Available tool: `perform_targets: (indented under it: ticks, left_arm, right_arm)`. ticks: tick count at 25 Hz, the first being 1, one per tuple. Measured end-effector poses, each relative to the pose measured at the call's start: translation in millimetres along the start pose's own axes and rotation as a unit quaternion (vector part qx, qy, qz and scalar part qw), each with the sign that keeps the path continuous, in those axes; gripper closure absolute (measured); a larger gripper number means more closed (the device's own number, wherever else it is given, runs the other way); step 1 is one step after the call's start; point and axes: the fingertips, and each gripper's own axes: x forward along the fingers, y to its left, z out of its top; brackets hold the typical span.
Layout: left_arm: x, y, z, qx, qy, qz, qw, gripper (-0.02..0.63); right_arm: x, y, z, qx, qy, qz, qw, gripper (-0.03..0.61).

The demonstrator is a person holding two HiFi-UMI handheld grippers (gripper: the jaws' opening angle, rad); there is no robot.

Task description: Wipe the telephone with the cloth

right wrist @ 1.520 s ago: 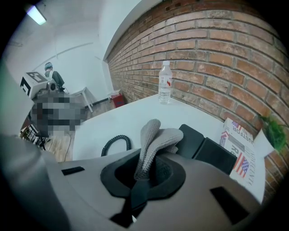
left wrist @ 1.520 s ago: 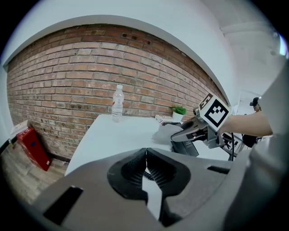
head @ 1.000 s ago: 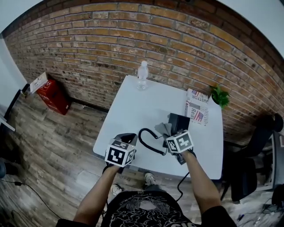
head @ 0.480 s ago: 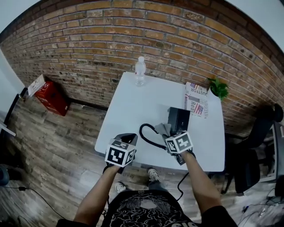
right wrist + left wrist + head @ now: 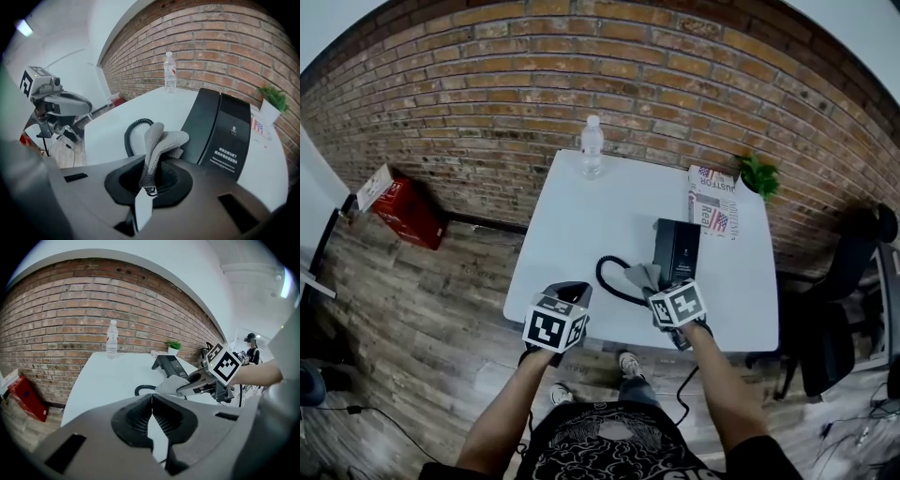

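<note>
A black telephone (image 5: 677,249) lies on the white table (image 5: 581,225), and its coiled cord (image 5: 614,278) loops out to its left. My right gripper (image 5: 662,287) is shut on a grey cloth (image 5: 159,143). The cloth (image 5: 645,275) hangs just short of the telephone's (image 5: 220,131) near left corner, beside the cord (image 5: 135,133). My left gripper (image 5: 570,293) is shut with nothing in it and hovers at the table's front edge, left of the cord. In the left gripper view its jaws (image 5: 151,398) touch, and beyond them are the cloth (image 5: 171,384) and the telephone (image 5: 171,365).
A water bottle (image 5: 592,147) stands at the table's far edge. A newspaper (image 5: 713,202) and a small green plant (image 5: 757,175) are at the far right corner. A brick wall runs behind. A red box (image 5: 405,208) sits on the floor at left, and a dark chair (image 5: 834,319) at right.
The table and telephone have slid slightly up and away in the head view. Both grippers now sit nearer the table's front edge. The right one still holds the cloth.
</note>
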Motion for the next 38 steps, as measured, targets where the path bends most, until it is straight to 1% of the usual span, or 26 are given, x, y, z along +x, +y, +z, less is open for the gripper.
perform_targets:
  ticks: [6,11,15,19,23,26,29,34,38]
  left_arm:
    - [3.1,-6.2,7.3,0.008,-0.003,-0.004,1.0000,0.607]
    - [6.1,-7.9,29.3,0.016,-0.023,0.003,0.9996,0.607]
    - [7.8,-9.8,50.9,0.020,-0.040,0.009,0.9990,0.607]
    - [12.1,-10.0,77.3,0.027,-0.058,0.019,0.9978,0.607]
    - [11.8,-8.5,104.2,0.031,-0.085,0.037,0.9952,0.607]
    - [9.1,-10.9,124.2,0.039,-0.108,0.046,0.9923,0.607]
    - [5.1,-13.5,140.4,0.057,-0.128,0.061,0.9883,0.607]
    - [-3.7,-13.2,154.1,0.061,-0.159,0.080,0.9822,0.607]
    - [-2.4,-7.2,153.8,0.064,-0.156,0.092,0.9814,0.607]
  right_arm:
    - [-14.7,-1.5,4.2,-0.003,-0.016,-0.002,1.000,0.568]
    - [-47.0,-17.8,33.5,0.007,-0.072,-0.010,0.997,0.568]
    - [-78.9,-33.5,58.0,0.010,-0.118,-0.020,0.993,0.568]
    - [-110.2,-52.3,78.9,0.006,-0.161,-0.034,0.986,0.568]
    - [-139.5,-67.7,92.8,0.008,-0.202,-0.046,0.978,0.568]
    - [-161.0,-75.6,102.7,0.006,-0.234,-0.056,0.971,0.568]
    - [-181.1,-80.7,114.2,0.000,-0.268,-0.064,0.961,0.568]
    - [-203.2,-86.4,124.5,-0.018,-0.303,-0.072,0.950,0.568]
    - [-207.0,-92.4,125.9,-0.018,-0.315,-0.077,0.946,0.568]
